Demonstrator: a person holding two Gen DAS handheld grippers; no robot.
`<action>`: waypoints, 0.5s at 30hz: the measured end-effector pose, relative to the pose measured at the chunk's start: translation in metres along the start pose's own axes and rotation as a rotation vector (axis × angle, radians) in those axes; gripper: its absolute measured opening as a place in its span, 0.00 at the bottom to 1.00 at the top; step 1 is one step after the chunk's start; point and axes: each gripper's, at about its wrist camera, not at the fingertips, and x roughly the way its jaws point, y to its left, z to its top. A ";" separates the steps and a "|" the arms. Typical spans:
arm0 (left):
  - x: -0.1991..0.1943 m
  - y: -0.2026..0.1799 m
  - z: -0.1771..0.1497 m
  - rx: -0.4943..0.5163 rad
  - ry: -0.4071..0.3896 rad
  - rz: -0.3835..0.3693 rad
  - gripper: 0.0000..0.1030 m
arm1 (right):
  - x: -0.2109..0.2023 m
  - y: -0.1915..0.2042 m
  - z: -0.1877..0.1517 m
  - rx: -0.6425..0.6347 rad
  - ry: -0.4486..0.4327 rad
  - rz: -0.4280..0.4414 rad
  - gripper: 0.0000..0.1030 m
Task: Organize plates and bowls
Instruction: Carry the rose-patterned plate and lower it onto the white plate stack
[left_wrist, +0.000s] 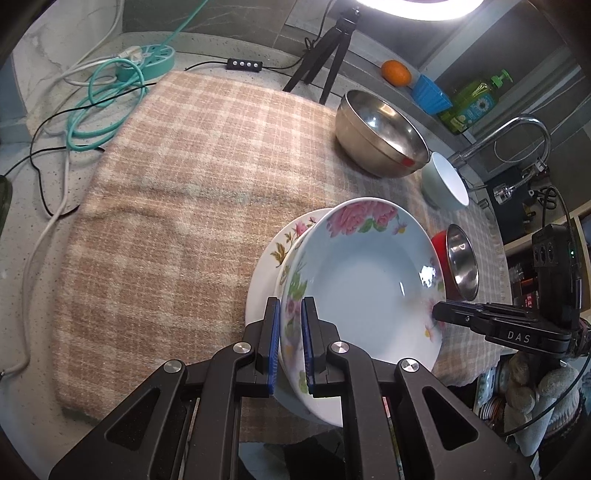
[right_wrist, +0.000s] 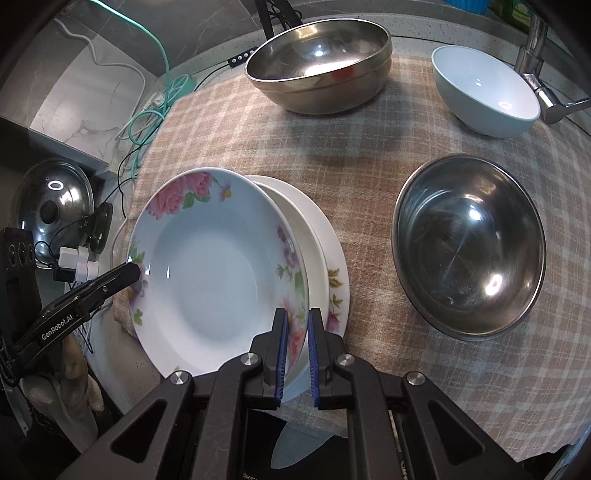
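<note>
Cables first, far left: teal cord (left_wrist: 96, 110) coiling beside a round teal power strip (left_wrist: 149, 59) on the stone counter (left_wrist: 33, 266), clear of the plaid cloth (left_wrist: 177, 192). Left gripper (left_wrist: 290, 306) is clamping the near rim of the floral deep plate (left_wrist: 364, 280), blue pads on both faces of the rim. Right gripper (right_wrist: 295, 317) is pinching the opposite rim of the same plate (right_wrist: 218, 273). Plate is sitting tilted over two white plates (left_wrist: 267, 273) stacked under it on the cloth, so three plates total.

Bowls, four, all upright on the cloth to the right of the stack:
- large steel bowl (right_wrist: 319, 59), far side
- light blue ceramic bowl (right_wrist: 485, 90), near the faucet (right_wrist: 537, 70)
- steel bowl with red outside (left_wrist: 460, 260), nearest the stack but apart from it; the right wrist view shows its steel inside (right_wrist: 469, 245)

Count correction: three bowls, not four.

Orange (left_wrist: 396, 72), blue cup (left_wrist: 430, 94), green soap bottle (left_wrist: 476, 101) are lining the back ledge.
</note>
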 end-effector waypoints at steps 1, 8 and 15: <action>0.001 0.000 0.000 0.001 0.002 0.001 0.09 | 0.000 0.000 -0.001 0.001 0.002 0.000 0.09; 0.006 0.000 0.000 0.007 0.007 0.011 0.09 | 0.002 -0.001 -0.003 -0.008 0.007 -0.007 0.09; 0.012 0.001 -0.002 0.017 0.023 0.033 0.09 | 0.003 0.002 -0.006 -0.019 0.009 -0.014 0.09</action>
